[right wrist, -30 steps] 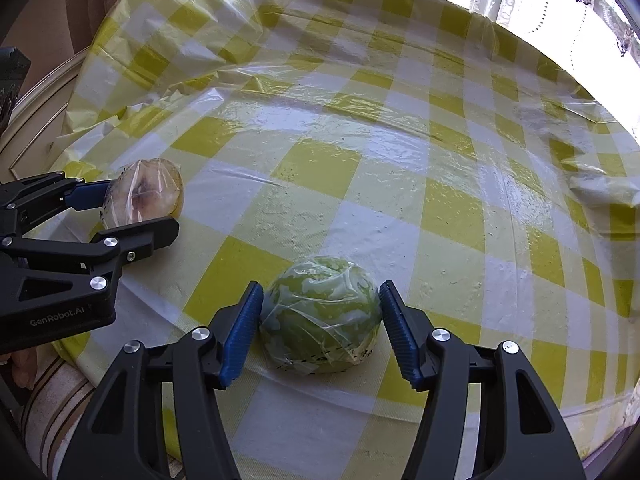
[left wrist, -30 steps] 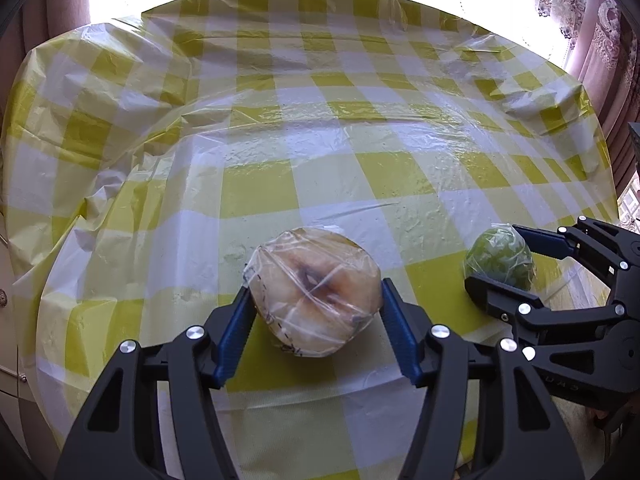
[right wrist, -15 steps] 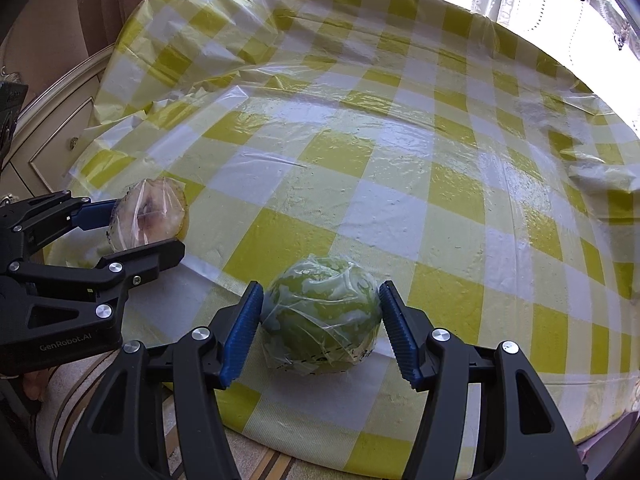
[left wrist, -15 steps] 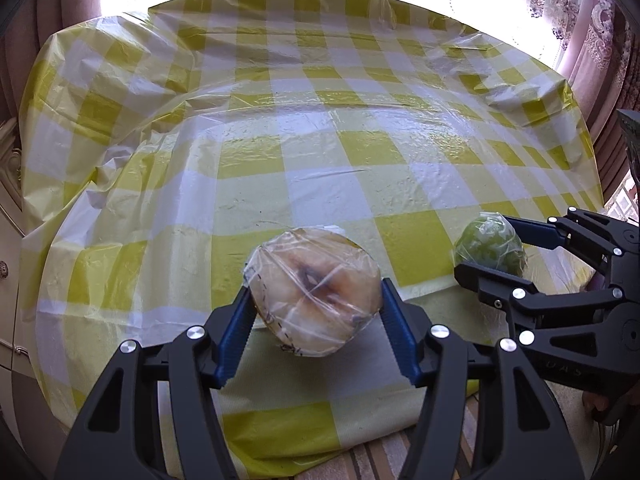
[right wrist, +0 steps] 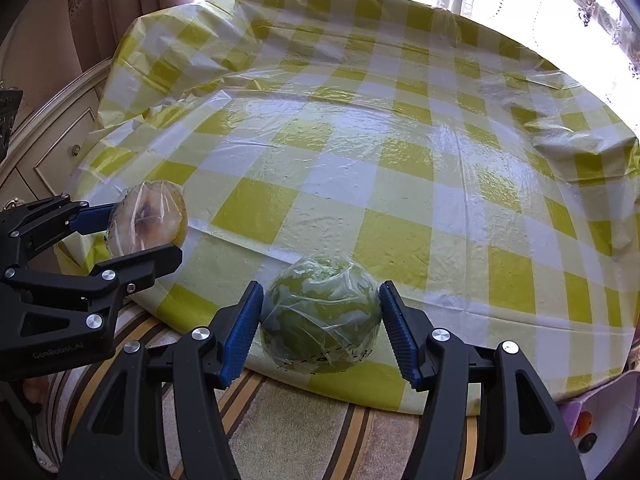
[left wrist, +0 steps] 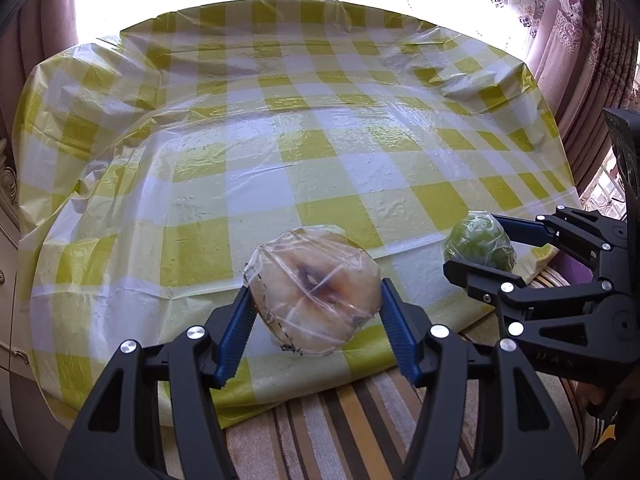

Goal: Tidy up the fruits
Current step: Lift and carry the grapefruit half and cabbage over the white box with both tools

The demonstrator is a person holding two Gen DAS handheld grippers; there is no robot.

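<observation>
Over the near edge of the wrinkled yellow-and-white checked plastic tablecloth (left wrist: pixel 320 152), above striped carpet (right wrist: pixel 304 420), the left gripper (left wrist: pixel 316 316) is pinching a plastic-wrapped pale round fruit (left wrist: pixel 314 296), the right gripper (right wrist: pixel 320 320) a plastic-wrapped green round fruit (right wrist: pixel 320 316), curtained windows (left wrist: pixel 560 20) glaring behind.

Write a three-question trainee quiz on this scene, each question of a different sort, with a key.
1. True or false: the left gripper is closed on a green fruit.
2. Which covers the table? A) a plain white sheet B) a yellow-and-white checked plastic cloth C) a striped towel
3. What clear material is wrapped around both fruits?

Key
1. False: it grips the wrapped pale yellowish fruit; the right gripper grips the wrapped green fruit.
2. B
3. Transparent plastic film.
</observation>
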